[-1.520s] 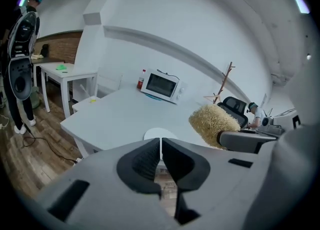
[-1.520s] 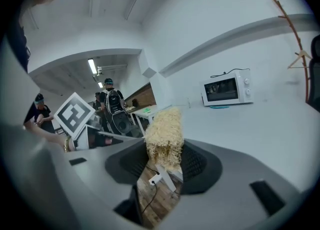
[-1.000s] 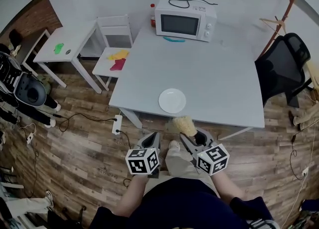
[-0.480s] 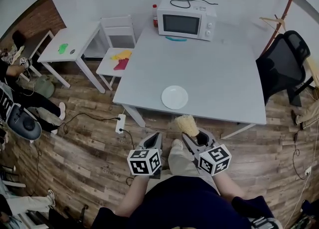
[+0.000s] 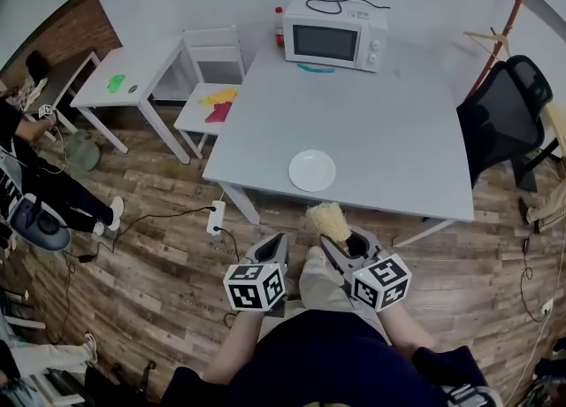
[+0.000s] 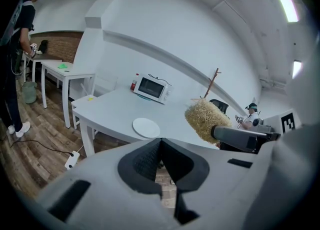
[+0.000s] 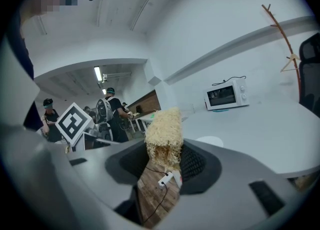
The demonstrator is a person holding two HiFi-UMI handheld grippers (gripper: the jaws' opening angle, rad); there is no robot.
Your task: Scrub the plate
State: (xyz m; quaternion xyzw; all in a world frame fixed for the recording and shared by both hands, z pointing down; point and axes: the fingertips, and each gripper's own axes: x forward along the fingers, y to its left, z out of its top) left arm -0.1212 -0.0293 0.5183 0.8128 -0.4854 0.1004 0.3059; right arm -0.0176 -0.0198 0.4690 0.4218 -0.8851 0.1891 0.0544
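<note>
The grey counter (image 5: 380, 131) stands ahead, with the white plate (image 5: 312, 170) lying by its near edge, well apart from both tongs. The right tongs (image 5: 340, 239) grasp a straw-coloured scrubber (image 5: 325, 218). The left tongs (image 5: 271, 244) are clenched on nothing. To scrub well, I'd lower the scrubber flat onto the plate and steady its rim.

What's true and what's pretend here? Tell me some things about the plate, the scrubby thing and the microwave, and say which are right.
1. The right gripper holds the straw-coloured scrubber. True.
2. The scrubber is rubbing the plate. False: it is held apart from the plate, by the near edge of the table.
3. The left gripper is lifting the plate. False: its jaws are shut on nothing, and the plate lies on the table.
4. The microwave stands at the table's far end. True.
</note>
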